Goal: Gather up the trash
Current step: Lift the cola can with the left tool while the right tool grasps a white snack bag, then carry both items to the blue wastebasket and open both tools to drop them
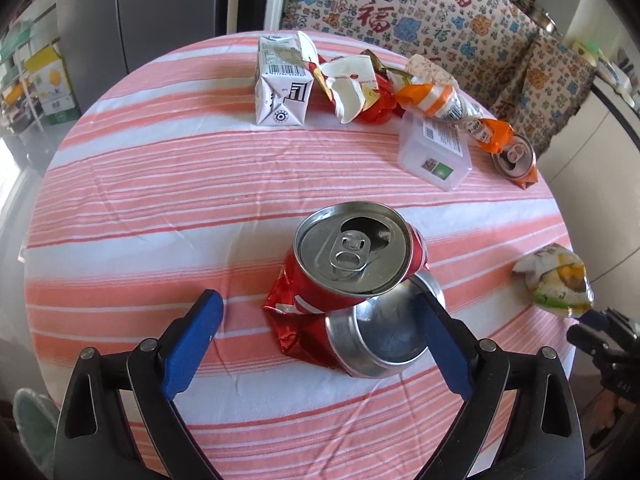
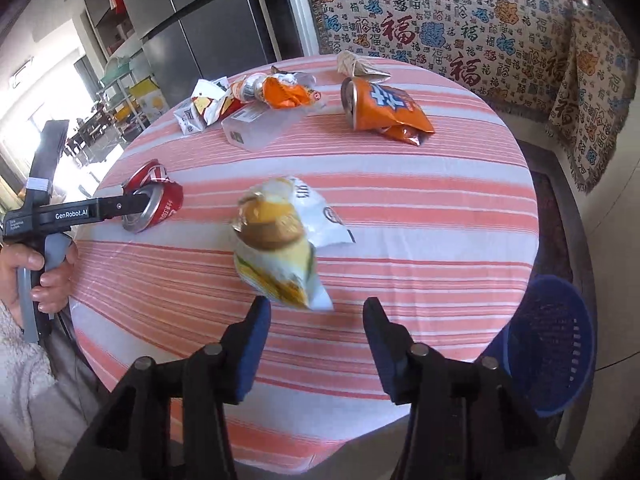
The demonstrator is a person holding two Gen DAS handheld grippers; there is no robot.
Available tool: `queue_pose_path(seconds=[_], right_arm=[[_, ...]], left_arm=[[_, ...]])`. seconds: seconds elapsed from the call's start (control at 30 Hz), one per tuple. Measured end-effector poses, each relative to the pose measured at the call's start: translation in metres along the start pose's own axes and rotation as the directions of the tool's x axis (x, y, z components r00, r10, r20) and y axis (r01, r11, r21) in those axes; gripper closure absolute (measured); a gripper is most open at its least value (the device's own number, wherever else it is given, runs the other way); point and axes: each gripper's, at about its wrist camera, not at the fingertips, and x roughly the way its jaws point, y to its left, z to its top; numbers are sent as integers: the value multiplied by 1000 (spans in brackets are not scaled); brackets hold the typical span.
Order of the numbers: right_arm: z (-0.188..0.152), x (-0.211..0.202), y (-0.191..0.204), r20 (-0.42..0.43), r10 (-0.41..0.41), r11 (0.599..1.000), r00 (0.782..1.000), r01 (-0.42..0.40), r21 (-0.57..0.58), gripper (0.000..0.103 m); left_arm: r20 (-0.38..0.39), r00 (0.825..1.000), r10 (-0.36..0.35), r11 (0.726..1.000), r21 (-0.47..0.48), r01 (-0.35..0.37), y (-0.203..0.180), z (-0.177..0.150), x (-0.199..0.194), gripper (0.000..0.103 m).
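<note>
— Where do your two tools stand right now?

— My left hand-held gripper (image 1: 318,322) hangs wide open over the crushed red can (image 1: 352,284). The can lies folded on the striped tabletop (image 1: 160,200), its top with the pull tab tilted up towards me and its silver base turned my way. The right blue pad (image 1: 444,344) is at the base's rim, though I cannot tell whether it touches; the left pad stands well clear, so nothing is gripped.

— And the other one?

— My right hand-held gripper (image 2: 316,320) is partly open with nothing between its pads. The white and yellow snack bag (image 2: 280,248) sits just beyond the fingertips and looks blurred; I cannot tell whether it rests flat on the cloth.

— What else is waiting?

— At the far edge there is a white carton (image 1: 282,88), crumpled red and white wrappers (image 1: 352,88), an orange wrapper (image 1: 436,100), a clear plastic box (image 1: 436,152) and a squashed orange can (image 2: 380,108). A blue mesh basket (image 2: 556,344) stands off the tabletop's edge, to the right of my right tool.

— Can you see your own hand?

— From the right camera, yes: my left hand (image 2: 36,276) wraps the grey handle of the left tool, at the red can.
</note>
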Motion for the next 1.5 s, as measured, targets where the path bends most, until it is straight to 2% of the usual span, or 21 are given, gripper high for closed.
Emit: queue_pose_path(seconds=[0.07,0.2,0.27,0.33,0.4,0.43,0.47,0.67,0.7,0.73,0.8,0.93,1.0,1.1,1.23,1.37,1.5], right_arm=[[0,-2,-4,13,-2,1000,1000,2,10,54],[3,-14,-5,56,-23,1000,998,23,1,52],[7,-19,-4,78,-16,1000,997,16,-7,49],[12,-23,2,98,-4,1000,995,6,-28,41],[19,-23,8,105,8,999,994,-3,-52,39],[20,-23,10,105,15,998,994,-9,-60,38],[25,-21,13,100,26,998,995,-19,-66,38],[47,13,23,19,23,992,1000,-20,-122,38],[50,19,24,-6,22,991,1000,-23,-130,56],[51,23,23,-24,28,992,999,-31,-121,70],[53,18,20,-13,43,996,999,-44,-78,75],[50,-5,16,36,60,997,998,-58,-43,76],[49,-11,13,34,51,998,998,-50,-37,77],[47,-11,5,19,31,999,999,-30,-29,77],[47,-24,-7,45,61,998,997,-62,15,77],[49,-30,-18,50,44,999,998,-46,26,77],[47,-32,-22,46,41,999,998,-43,27,77]], left_arm=[[7,1000,-28,1000,-13,28,4,2,-3,12],[46,996,-79,997,-19,80,14,12,-7,7],[33,995,-98,995,16,98,10,21,0,7],[16,994,-111,993,35,110,4,25,9,7],[8,994,-105,993,58,104,-3,22,13,11],[15,995,-104,992,80,102,-7,22,12,20],[11,991,-130,987,92,129,-9,21,10,24],[32,995,-94,990,108,90,-14,10,-3,26],[39,996,-85,992,102,80,-14,9,-6,26],[46,996,-79,993,95,74,-13,8,-9,26],[64,995,-72,995,80,67,-10,6,-18,26],[96,993,-66,997,39,62,-16,9,-31,26],[105,992,-66,997,49,61,-25,10,-34,26],[117,993,-29,998,54,23,-38,11,-34,26],[104,993,-60,998,20,59,-46,15,-33,26],[104,994,-46,999,32,43,-62,15,-28,26],[74,995,-68,997,-27,70,-59,13,-21,27]])
